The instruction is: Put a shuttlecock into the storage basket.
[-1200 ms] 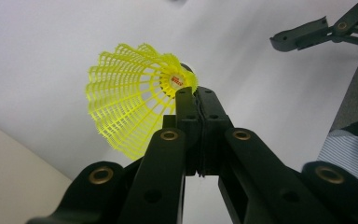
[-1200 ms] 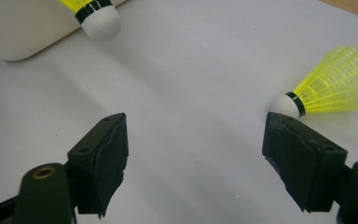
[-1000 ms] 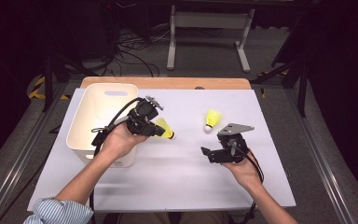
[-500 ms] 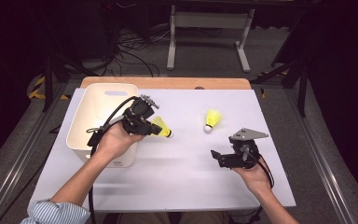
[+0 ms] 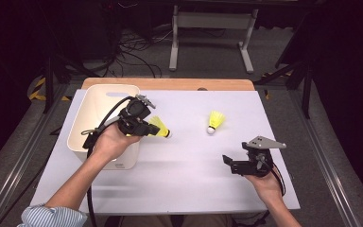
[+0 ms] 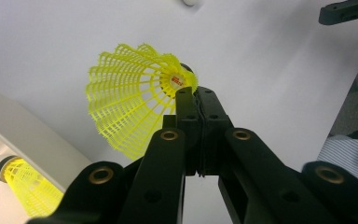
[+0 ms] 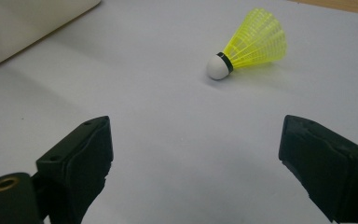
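My left gripper (image 5: 147,127) hovers beside the white bin (image 5: 90,109), shut on the skirt of a yellow shuttlecock (image 5: 159,127). In the left gripper view the black jaws (image 6: 196,95) pinch the mesh skirt of the held shuttlecock (image 6: 126,102) near its cork. A second yellow shuttlecock (image 5: 216,120) lies on its side on the white table, white cork toward me. My right gripper (image 5: 228,164) sits low at the front right, well short of it. Its jaws (image 7: 196,158) have just been opening and stand wide apart with nothing between them; the loose shuttlecock (image 7: 254,44) lies ahead.
Another yellow shuttlecock (image 6: 25,186) lies inside the bin (image 6: 32,147). The bin's corner (image 7: 23,23) is at the far left of the right gripper view. The white tabletop (image 5: 189,161) has a wooden strip (image 5: 170,84) along its far edge. Cables trail on the floor beyond.
My right gripper has moved right and toward the front edge, away from the loose shuttlecock, with its jaws spreading. The left gripper has kept still with its shuttlecock.
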`<act>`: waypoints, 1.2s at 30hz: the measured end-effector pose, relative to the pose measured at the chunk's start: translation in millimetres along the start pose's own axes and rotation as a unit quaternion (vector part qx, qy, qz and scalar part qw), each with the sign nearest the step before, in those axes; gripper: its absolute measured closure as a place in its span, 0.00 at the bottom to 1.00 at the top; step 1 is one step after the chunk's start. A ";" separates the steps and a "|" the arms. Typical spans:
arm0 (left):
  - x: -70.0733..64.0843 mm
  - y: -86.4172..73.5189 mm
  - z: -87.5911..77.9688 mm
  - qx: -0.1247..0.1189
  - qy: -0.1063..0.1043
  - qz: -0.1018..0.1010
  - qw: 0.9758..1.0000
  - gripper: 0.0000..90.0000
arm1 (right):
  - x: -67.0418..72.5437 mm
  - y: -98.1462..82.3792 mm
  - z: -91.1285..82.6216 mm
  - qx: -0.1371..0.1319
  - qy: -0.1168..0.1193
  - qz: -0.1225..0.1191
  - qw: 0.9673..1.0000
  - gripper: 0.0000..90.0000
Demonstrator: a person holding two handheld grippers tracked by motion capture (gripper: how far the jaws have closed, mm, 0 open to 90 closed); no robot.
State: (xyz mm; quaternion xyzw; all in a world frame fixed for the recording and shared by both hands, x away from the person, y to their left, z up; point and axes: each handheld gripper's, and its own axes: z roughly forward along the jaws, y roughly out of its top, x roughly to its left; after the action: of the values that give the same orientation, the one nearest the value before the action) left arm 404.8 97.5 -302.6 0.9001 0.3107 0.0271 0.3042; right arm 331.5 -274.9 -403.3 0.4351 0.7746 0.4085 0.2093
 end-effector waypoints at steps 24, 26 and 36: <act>5.2 -5.2 -16.3 -0.017 0.008 -0.011 1.000 0.99 | -13.1 -24.4 -12.8 -0.023 -0.021 0.030 0.999 0.10; 6.1 -5.6 -17.3 -0.018 0.009 -0.012 1.000 0.99 | -14.1 -26.3 -13.5 -0.025 -0.022 0.032 0.999 0.10; 9.0 -6.7 -23.1 -0.024 0.014 -0.015 1.000 0.99 | -20.5 -36.2 -16.0 -0.034 -0.032 0.043 0.998 0.09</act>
State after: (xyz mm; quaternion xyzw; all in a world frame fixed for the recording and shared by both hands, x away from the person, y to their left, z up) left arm 402.9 119.1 -288.9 0.8874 0.3279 0.0429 0.3212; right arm 313.4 -309.8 -424.2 0.4738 0.7338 0.4288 0.2306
